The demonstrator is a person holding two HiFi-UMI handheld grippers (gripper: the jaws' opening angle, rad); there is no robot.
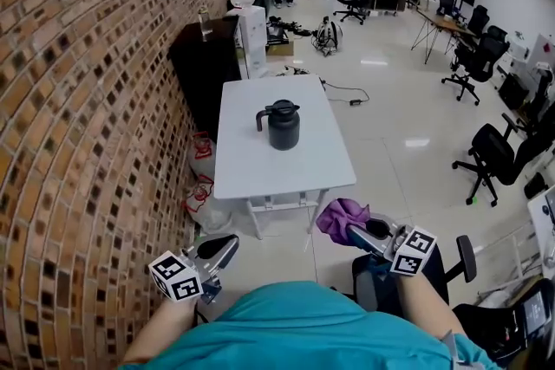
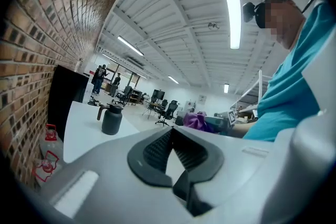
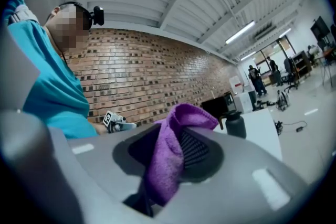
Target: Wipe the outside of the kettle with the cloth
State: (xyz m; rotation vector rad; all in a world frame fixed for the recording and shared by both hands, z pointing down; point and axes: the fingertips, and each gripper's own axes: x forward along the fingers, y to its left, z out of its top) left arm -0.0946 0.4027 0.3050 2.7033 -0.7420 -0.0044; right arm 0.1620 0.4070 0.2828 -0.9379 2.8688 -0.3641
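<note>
The kettle (image 1: 282, 125) is dark and matte, a squat cylinder with a lid, a short spout and a curved side handle. It stands upright on the white tabletop (image 1: 260, 169). Well short of the kettle, the right gripper (image 1: 355, 231) has its fingers clamped on a crumpled purple cloth (image 1: 340, 219). The left gripper (image 1: 227, 245) has its fingers pressed together on nothing.
</note>
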